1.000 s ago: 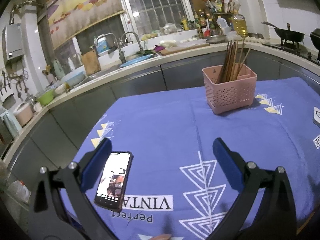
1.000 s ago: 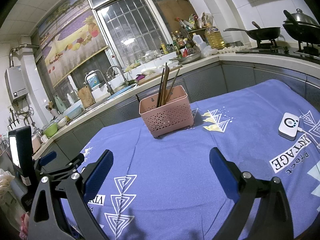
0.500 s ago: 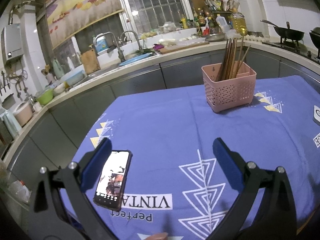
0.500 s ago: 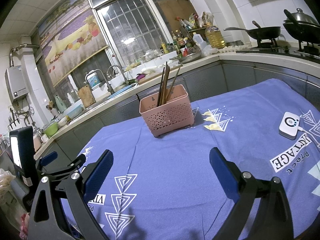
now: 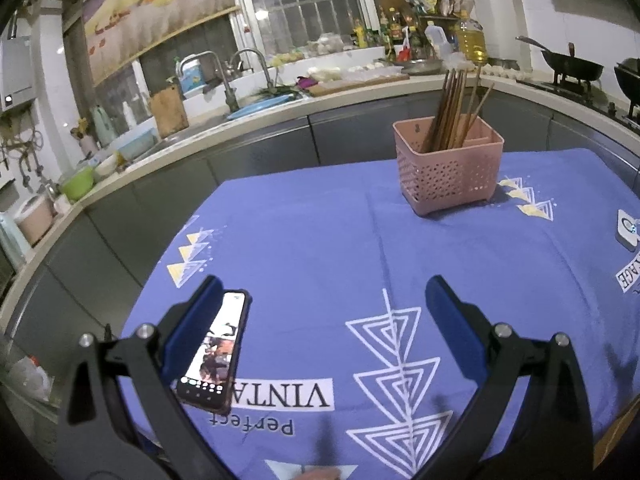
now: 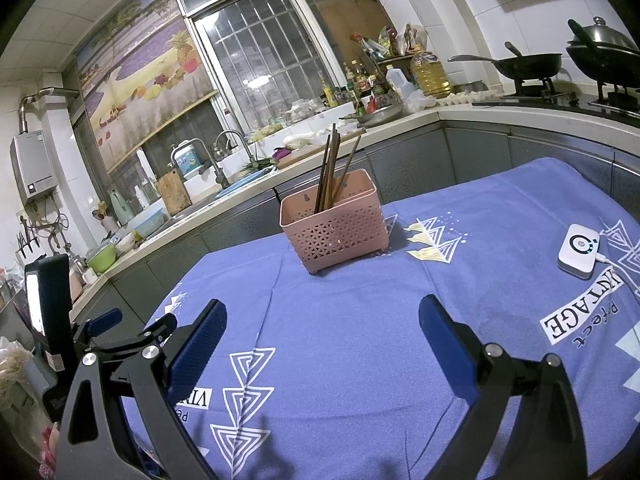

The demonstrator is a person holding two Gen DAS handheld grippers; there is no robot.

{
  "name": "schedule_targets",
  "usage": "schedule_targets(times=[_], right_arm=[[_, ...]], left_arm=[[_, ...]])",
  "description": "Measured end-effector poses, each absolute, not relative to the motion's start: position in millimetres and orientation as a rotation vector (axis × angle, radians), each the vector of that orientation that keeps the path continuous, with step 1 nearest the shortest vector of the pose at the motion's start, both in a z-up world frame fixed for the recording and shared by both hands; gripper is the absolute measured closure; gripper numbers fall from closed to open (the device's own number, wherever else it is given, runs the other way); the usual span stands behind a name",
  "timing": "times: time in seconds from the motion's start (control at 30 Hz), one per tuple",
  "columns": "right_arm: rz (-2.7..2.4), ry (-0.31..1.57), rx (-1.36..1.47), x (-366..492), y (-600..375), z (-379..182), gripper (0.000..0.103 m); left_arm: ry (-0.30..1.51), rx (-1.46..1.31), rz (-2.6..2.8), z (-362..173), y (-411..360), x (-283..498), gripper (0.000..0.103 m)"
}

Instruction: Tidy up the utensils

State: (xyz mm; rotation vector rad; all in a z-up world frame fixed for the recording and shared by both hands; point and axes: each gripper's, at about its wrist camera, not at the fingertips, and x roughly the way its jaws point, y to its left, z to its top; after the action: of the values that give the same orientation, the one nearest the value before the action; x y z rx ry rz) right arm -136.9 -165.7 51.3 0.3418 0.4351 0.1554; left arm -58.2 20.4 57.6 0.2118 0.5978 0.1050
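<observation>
Both black two-finger grippers, left (image 5: pixel 324 320) and right (image 6: pixel 322 330), hang spread wide and empty at frame bottom. Brown wooden chopsticks (image 5: pixel 450 110) stand in the pink perforated plastic basket (image 5: pixel 448 172), upper centre-right. Sorting looks finished; nothing loose remains to pick.

Counted on the blue cloth (image 5: pixel 320 240): one pink basket (image 5: pixel 450 172), one bundle of chopsticks (image 5: pixel 450 108) standing inside, too closely packed for an exact number, one phone (image 5: pixel 214 358), one small white device (image 6: pixel 579 251). Held over the cloth: two grippers, left (image 5: pixel 320 320) and right (image 6: pixel 322 336), both spread wide. Behind, two faucets (image 5: pixel 224 68) and two pans (image 6: pixel 520 65).
</observation>
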Motion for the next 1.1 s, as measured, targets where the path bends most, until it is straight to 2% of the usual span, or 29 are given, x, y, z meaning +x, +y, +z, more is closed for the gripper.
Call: schedule_targets(times=[1.1], right_arm=[[0.157,0.438,0.345,-136.3,-164.3,51.3,0.008]], left_arm=[[0.599,0.219,0.117,58.0,20.7,-58.0,0.006]])
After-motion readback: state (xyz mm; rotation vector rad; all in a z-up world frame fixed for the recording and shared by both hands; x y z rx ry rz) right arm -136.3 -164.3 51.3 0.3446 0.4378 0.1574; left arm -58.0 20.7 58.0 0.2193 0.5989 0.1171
